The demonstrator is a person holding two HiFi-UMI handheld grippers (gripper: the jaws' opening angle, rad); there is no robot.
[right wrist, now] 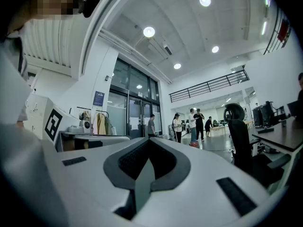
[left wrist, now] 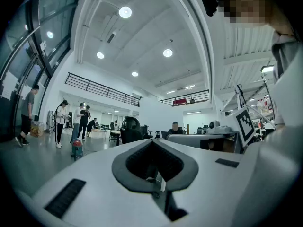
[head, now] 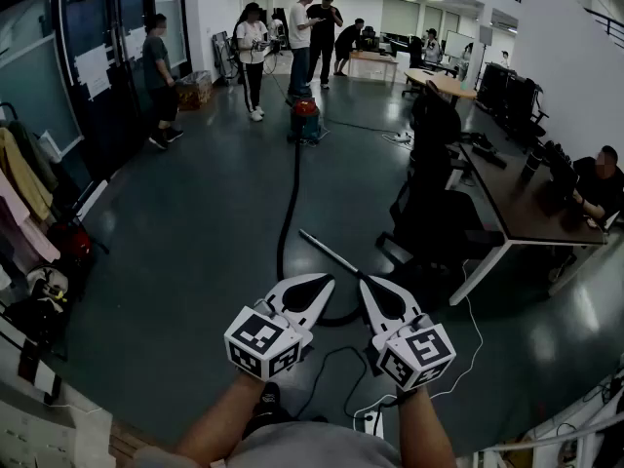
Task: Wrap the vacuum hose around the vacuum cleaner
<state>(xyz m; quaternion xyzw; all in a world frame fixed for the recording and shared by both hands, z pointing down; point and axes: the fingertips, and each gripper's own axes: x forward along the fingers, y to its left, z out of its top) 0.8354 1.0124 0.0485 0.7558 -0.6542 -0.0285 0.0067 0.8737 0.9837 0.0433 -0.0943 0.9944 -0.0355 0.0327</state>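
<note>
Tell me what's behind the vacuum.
Several people stand behind the vacuum, with a desk farther back. The vacuum's body hides the spot right behind it.

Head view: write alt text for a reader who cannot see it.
The left gripper and right gripper, hand-held, point level, shut and empty, above a dark floor. A black vacuum hose runs from near them to a red vacuum cleaner far off, near standing people; a desk stands at right.
</note>
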